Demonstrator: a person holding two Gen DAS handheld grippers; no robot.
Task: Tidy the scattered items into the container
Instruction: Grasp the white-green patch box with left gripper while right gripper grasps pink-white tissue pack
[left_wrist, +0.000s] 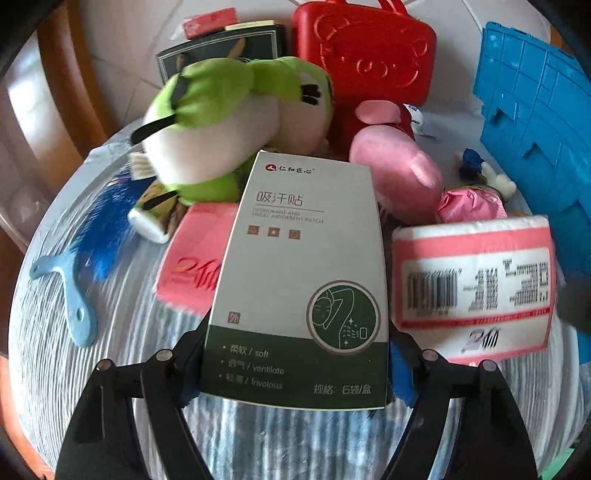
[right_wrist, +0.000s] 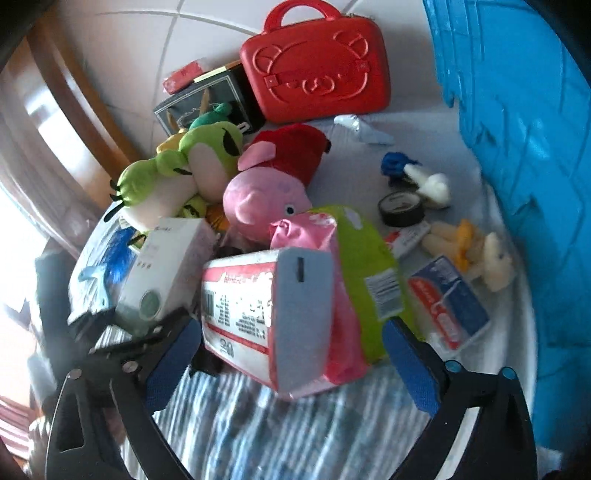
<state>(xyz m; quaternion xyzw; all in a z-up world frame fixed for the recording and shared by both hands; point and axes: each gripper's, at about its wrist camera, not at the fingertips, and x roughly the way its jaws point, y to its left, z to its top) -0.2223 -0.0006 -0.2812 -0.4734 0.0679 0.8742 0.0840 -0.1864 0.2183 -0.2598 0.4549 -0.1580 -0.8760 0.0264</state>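
blue crate edge-cut, striped cloth motion-blurred

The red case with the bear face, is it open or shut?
Shut. The red case stands upright on its edge, both halves together, with no gap visible.

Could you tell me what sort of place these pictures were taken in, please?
Probably a room in a home, perhaps a bedroom: plush toys such as the pink pig lie on a striped cloth, with a red case against tiled flooring.

The sweat-patch box lies left of the tissue pack.
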